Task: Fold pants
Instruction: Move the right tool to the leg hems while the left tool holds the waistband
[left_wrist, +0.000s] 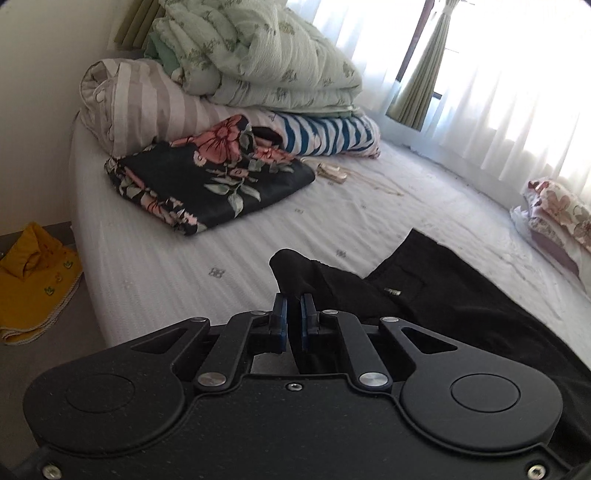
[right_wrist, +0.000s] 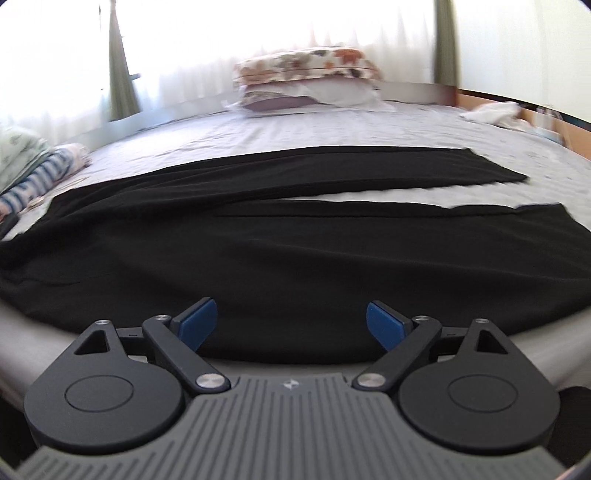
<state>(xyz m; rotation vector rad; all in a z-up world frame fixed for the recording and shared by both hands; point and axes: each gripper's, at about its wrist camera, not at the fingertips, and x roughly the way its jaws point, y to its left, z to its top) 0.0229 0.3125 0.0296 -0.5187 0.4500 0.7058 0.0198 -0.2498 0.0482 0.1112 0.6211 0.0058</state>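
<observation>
- The black pants (right_wrist: 295, 236) are spread across the near part of the bed (right_wrist: 369, 125), with the two legs running to the right and a strip of sheet showing between them.
- A raised corner of the waist end (left_wrist: 291, 264) is pinched between the closed blue pads of the left gripper (left_wrist: 294, 317).
- The right gripper (right_wrist: 291, 321) is held with its jaws wide apart, nothing between them, just above the near edge of the near leg.
- The step in hand is judged to be folding one leg over the other.
- The near leg's edge should be taken low, in one layer.
- Both ends should be lifted together and laid so the leg edges line up, without dragging folds into the cloth.
</observation>
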